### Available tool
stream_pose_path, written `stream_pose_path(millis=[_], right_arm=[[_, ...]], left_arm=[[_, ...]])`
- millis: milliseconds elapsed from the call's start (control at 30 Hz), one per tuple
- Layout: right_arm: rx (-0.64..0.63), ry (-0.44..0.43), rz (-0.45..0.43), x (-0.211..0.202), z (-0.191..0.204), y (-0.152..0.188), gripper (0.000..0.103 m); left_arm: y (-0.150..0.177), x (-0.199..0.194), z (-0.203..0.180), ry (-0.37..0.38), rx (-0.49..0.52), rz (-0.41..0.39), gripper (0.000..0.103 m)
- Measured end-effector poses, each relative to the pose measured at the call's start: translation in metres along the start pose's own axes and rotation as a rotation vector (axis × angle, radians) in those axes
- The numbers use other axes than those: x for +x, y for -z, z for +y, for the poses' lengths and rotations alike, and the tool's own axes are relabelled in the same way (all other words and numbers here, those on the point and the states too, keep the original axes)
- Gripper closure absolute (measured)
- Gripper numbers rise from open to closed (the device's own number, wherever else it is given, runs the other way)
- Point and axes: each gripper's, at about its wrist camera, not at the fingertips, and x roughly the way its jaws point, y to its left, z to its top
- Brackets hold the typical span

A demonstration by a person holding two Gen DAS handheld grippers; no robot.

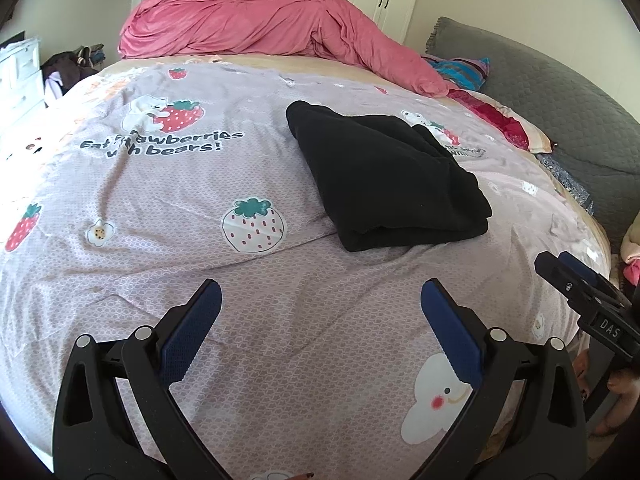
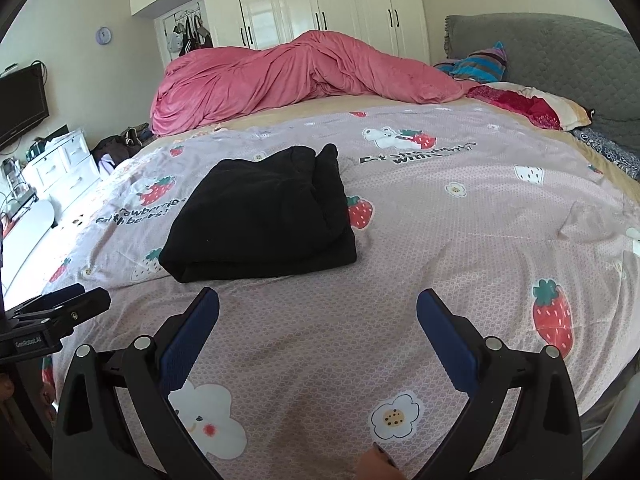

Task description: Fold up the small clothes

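Note:
A black garment (image 1: 394, 178) lies folded into a thick rectangle on the lilac strawberry-print bedspread (image 1: 168, 264). In the right wrist view the garment (image 2: 264, 216) sits ahead and to the left. My left gripper (image 1: 320, 300) is open and empty, held above the bedspread short of the garment's near edge. My right gripper (image 2: 318, 306) is open and empty too, just short of the garment's folded edge. The right gripper shows at the right edge of the left wrist view (image 1: 580, 292); the left gripper shows at the left edge of the right wrist view (image 2: 60, 312).
A bunched pink duvet (image 1: 256, 20) lies across the far side of the bed. A grey padded headboard (image 1: 560, 92) and pillows (image 1: 504, 120) are at the right. White drawers (image 2: 60, 164) and a TV (image 2: 20, 104) stand left of the bed.

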Motion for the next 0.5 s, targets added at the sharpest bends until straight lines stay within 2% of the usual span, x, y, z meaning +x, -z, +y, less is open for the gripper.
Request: stream_pose_path(millis=[500], right_arm=[[-0.005,-0.002,0.002,-0.0004,0.0002,0.0001,0.004]], left_arm=[[-0.0007,0.0002,-0.0003,-0.019,-0.001,0.009,0.009]])
